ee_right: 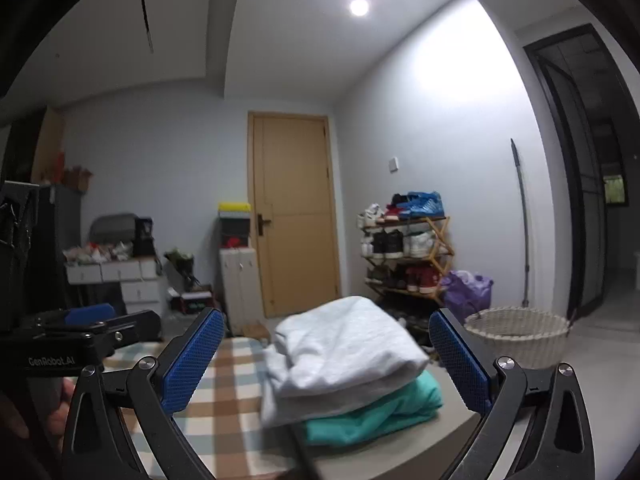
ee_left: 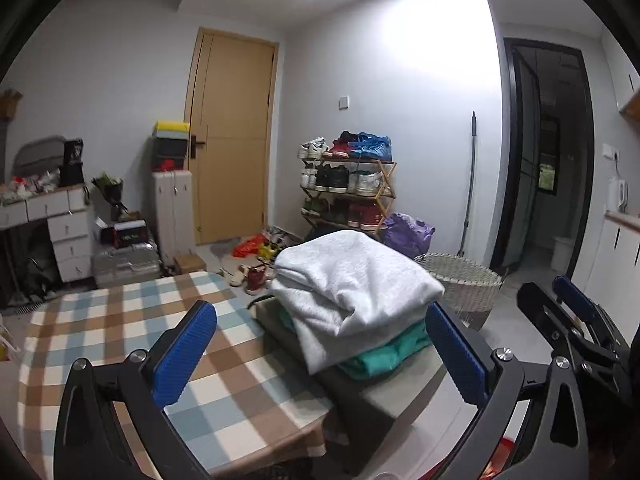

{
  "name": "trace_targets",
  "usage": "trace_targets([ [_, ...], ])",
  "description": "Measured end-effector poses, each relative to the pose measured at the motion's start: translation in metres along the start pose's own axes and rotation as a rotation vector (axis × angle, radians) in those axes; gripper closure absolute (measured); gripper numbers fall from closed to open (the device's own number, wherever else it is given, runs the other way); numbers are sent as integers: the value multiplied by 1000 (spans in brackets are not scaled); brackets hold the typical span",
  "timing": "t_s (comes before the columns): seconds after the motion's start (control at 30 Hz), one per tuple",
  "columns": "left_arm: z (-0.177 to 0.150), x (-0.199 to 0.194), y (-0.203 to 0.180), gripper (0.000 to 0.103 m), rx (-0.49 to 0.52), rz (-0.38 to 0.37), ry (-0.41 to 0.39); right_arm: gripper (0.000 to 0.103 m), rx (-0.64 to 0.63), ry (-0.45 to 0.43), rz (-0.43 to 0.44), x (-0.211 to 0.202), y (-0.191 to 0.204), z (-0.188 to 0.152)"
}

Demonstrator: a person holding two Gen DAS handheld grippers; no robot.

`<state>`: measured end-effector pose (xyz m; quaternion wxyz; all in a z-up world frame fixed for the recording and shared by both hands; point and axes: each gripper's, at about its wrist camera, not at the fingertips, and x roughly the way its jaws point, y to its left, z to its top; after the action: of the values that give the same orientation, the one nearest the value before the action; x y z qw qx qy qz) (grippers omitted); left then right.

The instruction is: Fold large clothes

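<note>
Both grippers hang above the near edge of the table, each with jaws spread wide and nothing between them. The left gripper (ee_left: 320,356) looks toward the stack at its one o'clock; the right gripper (ee_right: 326,360) faces the stack dead ahead at twelve.

The stack sits at the table's right end, where the checked cloth (ee_left: 120,320) gives way to a plain grey surface. On top lies a white sweatshirt (ee_left: 356,280), folded into a thick pad; under it, a teal garment (ee_left: 384,356), also folded, its edge poking out toward five o'clock. A wicker basket (ee_left: 464,280) stands on the floor beyond, at two o'clock.

The white piece looks like heavy fleece: soft, bulky, not slippery, and likely to sag or spill open if lifted by one corner. I'd judge the safest hold is low on the folded edges at both sides, one gripper each, pinching all layers together.
</note>
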<state>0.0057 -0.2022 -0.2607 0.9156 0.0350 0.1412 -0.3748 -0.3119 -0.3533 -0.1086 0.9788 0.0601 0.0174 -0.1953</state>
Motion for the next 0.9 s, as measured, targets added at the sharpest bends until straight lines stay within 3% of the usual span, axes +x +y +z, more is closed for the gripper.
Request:
trace_targets([
  [0.1, -6, -2, 3, 1, -15, 15, 17, 0, 47, 12, -33, -10, 2, -10],
  [0.3, -13, 11, 1, 1, 5, 9, 54, 0, -29, -23, -102, -29, 11, -15],
  [0.63, -25, 19, 4, 1, -7, 18, 53, 0, -26, 26, -121, -33, 14, -27],
  [0.9, -25, 15, -5, 1, -2, 15, 54, 0, -48, -28, -100, -44, 16, -28],
])
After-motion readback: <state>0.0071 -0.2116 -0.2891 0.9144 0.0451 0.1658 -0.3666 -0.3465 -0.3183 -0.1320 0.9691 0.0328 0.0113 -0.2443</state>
